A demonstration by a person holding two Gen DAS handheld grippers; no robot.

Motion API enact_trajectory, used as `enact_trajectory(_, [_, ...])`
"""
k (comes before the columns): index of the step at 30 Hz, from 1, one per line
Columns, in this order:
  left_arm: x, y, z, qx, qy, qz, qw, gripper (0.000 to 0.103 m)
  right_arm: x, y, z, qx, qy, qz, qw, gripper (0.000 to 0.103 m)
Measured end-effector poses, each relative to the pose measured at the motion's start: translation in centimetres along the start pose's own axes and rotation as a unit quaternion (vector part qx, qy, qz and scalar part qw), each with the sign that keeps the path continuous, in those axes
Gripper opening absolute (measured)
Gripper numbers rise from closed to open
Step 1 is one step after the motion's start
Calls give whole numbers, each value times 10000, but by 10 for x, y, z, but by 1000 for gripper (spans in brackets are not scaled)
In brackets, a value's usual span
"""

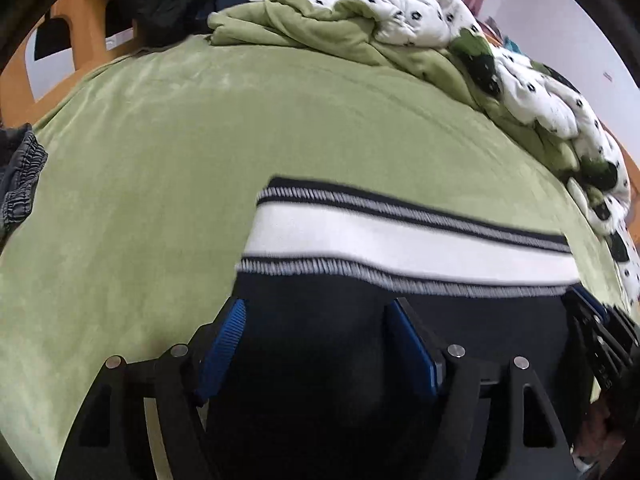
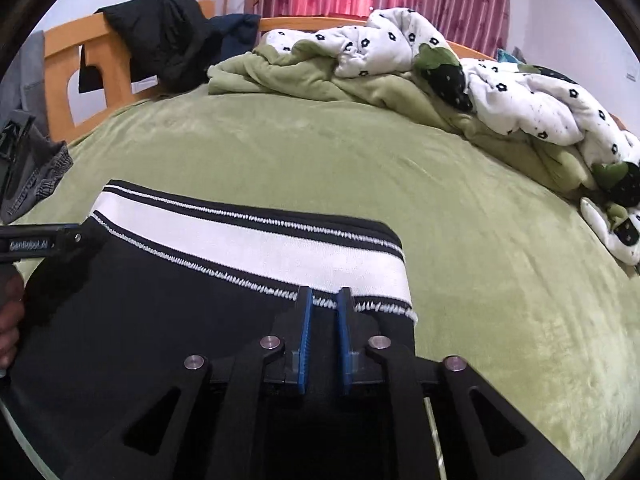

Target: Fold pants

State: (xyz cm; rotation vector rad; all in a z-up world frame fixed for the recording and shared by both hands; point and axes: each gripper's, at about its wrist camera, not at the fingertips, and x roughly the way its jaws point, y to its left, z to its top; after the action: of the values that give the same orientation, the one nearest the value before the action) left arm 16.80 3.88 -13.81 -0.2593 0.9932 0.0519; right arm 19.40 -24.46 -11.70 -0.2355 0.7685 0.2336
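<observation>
Black pants with a white, black-striped waistband lie flat on the green bed cover. My right gripper is at the waistband's right corner, its blue pads close together and pinching a ridge of the fabric. In the left wrist view the same waistband runs across in front of my left gripper. That gripper stands wide open above the black cloth near the left corner, its pads touching nothing. The right gripper shows at the far right there, and the left gripper at the left edge of the right wrist view.
A rumpled white flowered quilt and a green blanket are heaped along the far and right side of the bed. A dark jacket hangs over the wooden headboard. A grey elastic-waist garment lies at the left edge.
</observation>
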Motion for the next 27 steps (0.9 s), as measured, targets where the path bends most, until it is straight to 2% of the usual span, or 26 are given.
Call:
enact_trajectory(1, [-3, 0, -4, -17, 54, 1, 10000, 73, -4, 2, -3, -49, 50, -46, 10000, 23])
enact_trajectory(3, [-14, 0, -14, -25, 106, -6, 9999, 72, -13, 5, -8, -135, 179, -53, 9997, 25])
enact_trajectory(7, [-33, -4, -39, 249, 219, 137, 9994, 71, -35, 7, -28, -179, 390, 213, 9989, 36])
enact_trajectory(10, [-47, -6, -61, 307, 332, 254, 9987, 71, -57, 15, -47, -282, 385, 122, 9988, 37])
enact_trajectory(12, [-52, -4, -81, 90, 628, 51, 9980, 71, -72, 16, -60, 0, 513, 388, 9979, 37])
enact_trajectory(15, [-74, -5, -106, -123, 383, 84, 9992, 71, -94, 22, -77, 220, 568, 625, 9962, 37])
enact_trajectory(19, [-100, -14, -129, 258, 413, 122, 9987, 71, -129, 36, -89, -182, 277, 336, 9989, 37])
enact_trajectory(22, [-128, -15, -140, 97, 354, -118, 9993, 71, -166, 35, -90, -8, -31, 279, 9996, 37])
enact_trajectory(24, [-152, -19, -143, 82, 178, -145, 9997, 71, -194, 30, -94, 263, -271, 251, 9990, 41])
enact_trajectory(26, [-176, -25, -144, 160, -129, -143, 9997, 71, -218, 25, -97, 539, -451, 223, 9973, 51])
enact_trajectory(27, [-191, -29, -147, 240, -311, -117, 9992, 71, -230, 22, -97, 642, -519, 178, 9964, 52])
